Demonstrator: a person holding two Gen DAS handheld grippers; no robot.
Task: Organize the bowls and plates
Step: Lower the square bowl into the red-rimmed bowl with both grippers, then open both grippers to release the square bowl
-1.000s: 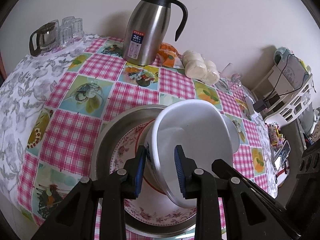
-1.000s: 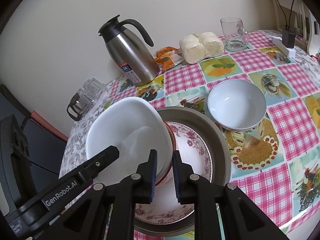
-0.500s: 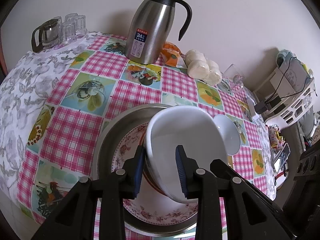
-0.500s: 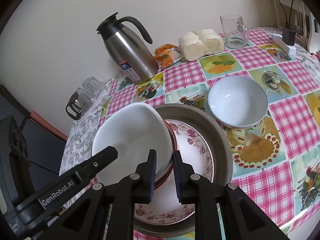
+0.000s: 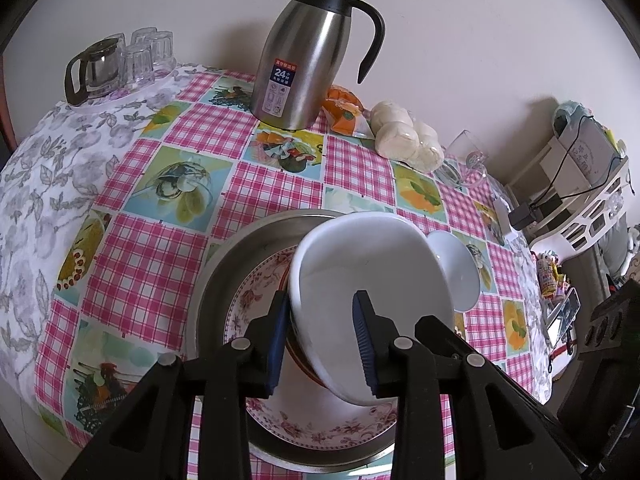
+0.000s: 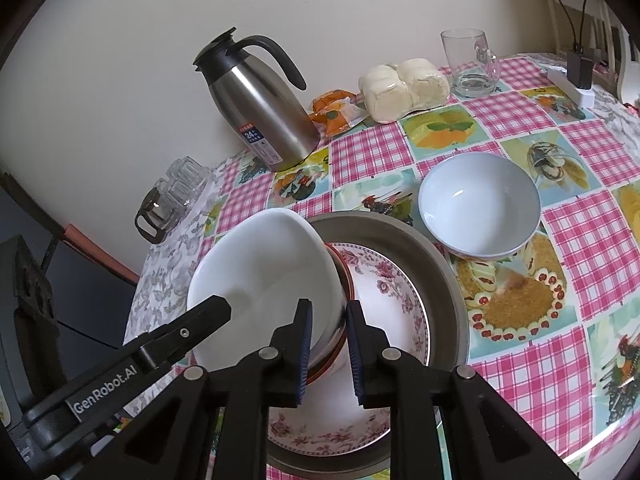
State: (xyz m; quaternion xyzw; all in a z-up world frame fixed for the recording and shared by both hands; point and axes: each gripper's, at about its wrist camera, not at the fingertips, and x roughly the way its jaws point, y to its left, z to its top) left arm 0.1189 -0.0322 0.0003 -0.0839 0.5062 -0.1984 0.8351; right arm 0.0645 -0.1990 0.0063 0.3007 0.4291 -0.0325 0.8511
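tabletop (image 6: 592, 236): steel pan (image 6: 448, 280) holds floral plate (image 6: 400, 304) | white bowl (image 6: 264, 280) tilted over plate; right tool (image 6: 328, 348) clenched on its rim, left tool (image 5: 322, 340) straddling the opposite rim, loose | advice: lower level, centre, then release | second bowl (image 6: 480, 204) beside pan, next

White bowl (image 5: 372, 300) hides much of floral plate (image 5: 320, 432).

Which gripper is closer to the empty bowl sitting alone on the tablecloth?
Right. The right gripper grips the tilted white bowl on the side facing the lone bowl. The left gripper straddles that bowl's far rim, farther away.
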